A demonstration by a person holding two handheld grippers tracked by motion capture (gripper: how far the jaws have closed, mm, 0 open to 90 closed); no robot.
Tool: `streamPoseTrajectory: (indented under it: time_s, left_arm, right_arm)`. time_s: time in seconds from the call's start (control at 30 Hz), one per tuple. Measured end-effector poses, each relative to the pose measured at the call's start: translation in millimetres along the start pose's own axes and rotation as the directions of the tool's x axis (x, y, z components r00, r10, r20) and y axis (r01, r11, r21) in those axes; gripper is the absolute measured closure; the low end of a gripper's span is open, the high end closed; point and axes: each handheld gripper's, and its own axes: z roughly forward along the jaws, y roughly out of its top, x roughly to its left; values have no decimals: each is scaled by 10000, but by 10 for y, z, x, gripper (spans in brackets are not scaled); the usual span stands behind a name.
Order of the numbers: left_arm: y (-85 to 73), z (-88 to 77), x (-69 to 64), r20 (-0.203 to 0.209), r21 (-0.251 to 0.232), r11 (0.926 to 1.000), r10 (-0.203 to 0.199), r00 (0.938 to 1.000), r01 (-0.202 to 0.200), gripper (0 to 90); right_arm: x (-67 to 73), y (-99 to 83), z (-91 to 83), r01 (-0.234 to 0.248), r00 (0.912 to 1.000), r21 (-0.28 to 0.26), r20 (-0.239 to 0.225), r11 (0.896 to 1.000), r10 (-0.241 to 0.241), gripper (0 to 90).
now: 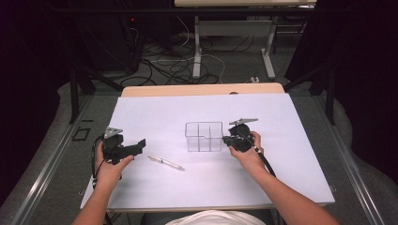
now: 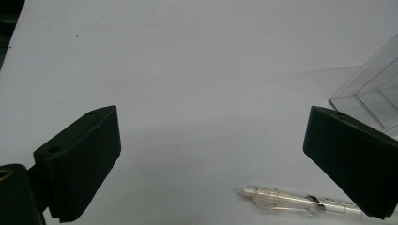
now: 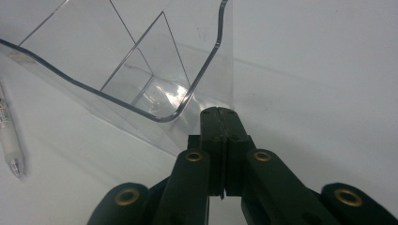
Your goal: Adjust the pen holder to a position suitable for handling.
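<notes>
A clear plastic organiser box [image 1: 203, 136] with inner dividers stands in the middle of the white table. A clear pen [image 1: 166, 162] lies flat just left of and nearer than the box. My left gripper [image 1: 139, 144] rests low on the table left of the pen, its jaws wide open; in the left gripper view the pen [image 2: 300, 202] lies ahead near the right jaw with the box corner [image 2: 375, 91] beyond. My right gripper [image 1: 227, 139] is shut with nothing between its jaws, its tips [image 3: 219, 112] right at the box's right wall [image 3: 141, 70].
The white table top [image 1: 281, 154] has open surface in front of, behind and to both sides of the box. Beyond its far wooden edge [image 1: 202, 89] lie floor cables and the legs of another table [image 1: 197, 47].
</notes>
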Motion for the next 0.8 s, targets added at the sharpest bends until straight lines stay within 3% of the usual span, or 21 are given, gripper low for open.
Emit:
streamPoseTrajectory:
  time_s: [0.43,0.67,0.8]
  left_arm:
    - [-6,-1,11,72,65,9999,106,9999,-107,46]
    - [-7,4,29,85,62,10000,76,9999,-76,53]
    - [-6,-4,16,97,27,10000,85,9999,-85,54]
  right_arm:
    - [-98,29,-81,127,9988,-245,-468,9996,-138,774]
    - [-163,55,-166,841,9943,-692,-592,9941,-882,660]
    - [-153,50,-251,1013,9924,-854,-617,9912,-1068,585]
